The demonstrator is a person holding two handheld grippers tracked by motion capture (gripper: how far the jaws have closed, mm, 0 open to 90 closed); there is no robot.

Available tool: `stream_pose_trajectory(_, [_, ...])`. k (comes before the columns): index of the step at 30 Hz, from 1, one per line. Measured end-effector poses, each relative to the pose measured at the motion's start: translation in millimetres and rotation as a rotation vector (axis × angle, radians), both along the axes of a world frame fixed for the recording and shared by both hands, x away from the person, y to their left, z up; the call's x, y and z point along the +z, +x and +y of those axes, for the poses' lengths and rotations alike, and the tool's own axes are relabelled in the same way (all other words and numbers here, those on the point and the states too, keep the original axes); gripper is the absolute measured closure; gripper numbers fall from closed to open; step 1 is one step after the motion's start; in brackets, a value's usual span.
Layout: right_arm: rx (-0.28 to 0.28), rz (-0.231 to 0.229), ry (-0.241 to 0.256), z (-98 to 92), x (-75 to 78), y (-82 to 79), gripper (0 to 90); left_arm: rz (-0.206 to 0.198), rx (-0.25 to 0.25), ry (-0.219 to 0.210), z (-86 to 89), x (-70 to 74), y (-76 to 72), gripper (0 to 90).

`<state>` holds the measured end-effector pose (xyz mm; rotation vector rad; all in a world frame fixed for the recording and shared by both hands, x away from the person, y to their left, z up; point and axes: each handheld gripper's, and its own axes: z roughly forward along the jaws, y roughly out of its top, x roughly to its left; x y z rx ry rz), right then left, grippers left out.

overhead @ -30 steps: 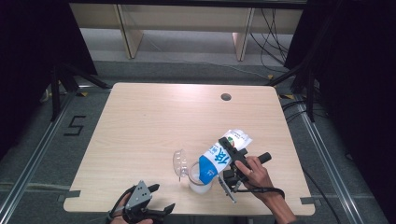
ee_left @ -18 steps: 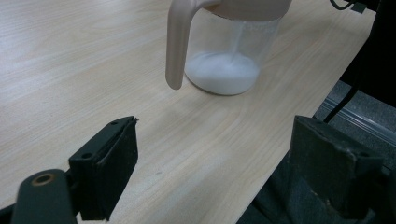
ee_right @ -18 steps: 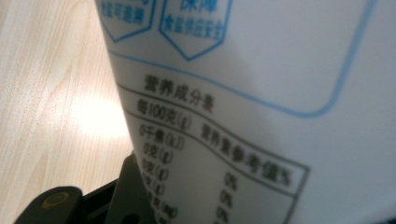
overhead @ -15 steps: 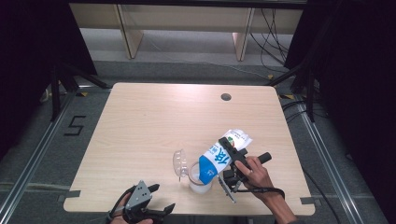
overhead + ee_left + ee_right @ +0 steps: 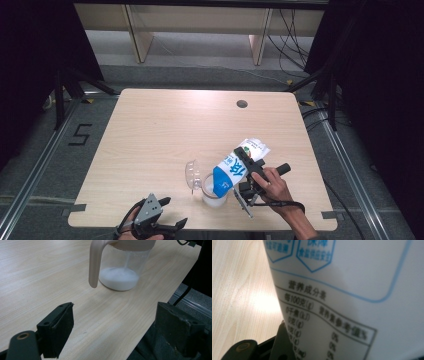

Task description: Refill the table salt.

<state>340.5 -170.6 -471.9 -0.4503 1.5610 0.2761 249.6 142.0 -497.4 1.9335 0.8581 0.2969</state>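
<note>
A white and blue bag (image 5: 234,170) with printed text (image 5: 352,290) is tilted mouth-down over a clear jug (image 5: 214,196). My right gripper (image 5: 248,165) is shut on the bag's middle, and one black finger (image 5: 282,341) shows beside the bag. The jug (image 5: 122,265) holds a layer of white powder (image 5: 118,278), with a thin stream falling into it. Its clear lid (image 5: 191,173) hangs open to the left. My left gripper (image 5: 174,211) rests at the table's front edge, left of the jug, open with nothing between its fingers (image 5: 60,325).
The light wooden table (image 5: 165,135) has a round cable hole (image 5: 242,104) at the back right. Its front edge (image 5: 150,322) runs close to the left gripper. Black stands and cables flank the table on the grey floor.
</note>
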Motion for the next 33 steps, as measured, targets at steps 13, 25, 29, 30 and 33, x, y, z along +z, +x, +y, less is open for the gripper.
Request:
stream_pose_trajectory(13, [0.013,-0.029,-0.029,0.9,2.3,0.0,59.9,0.0,0.0,0.0,0.1,0.0,0.1,15.4])
stream_pose_trajectory(25, [-0.006,-0.005,-0.006,-0.6,0.5,-0.3,60.2,0.001,0.002,-0.001,0.0,0.1,-0.2,15.4])
stream_pose_trajectory(29, [0.003,-0.03,-0.032,0.2,3.0,-0.5,60.3,0.0,-0.002,-0.007,0.0,-0.2,0.3,15.4])
stream_pose_trajectory(30, [0.003,-0.03,-0.032,0.2,2.9,-0.5,60.4,0.001,-0.002,-0.007,0.0,-0.2,0.3,15.4])
stream_pose_trajectory(33, [-0.011,-0.008,-0.009,-0.5,0.5,-0.7,60.5,-0.005,-0.005,-0.003,0.4,-0.1,0.5,15.4])
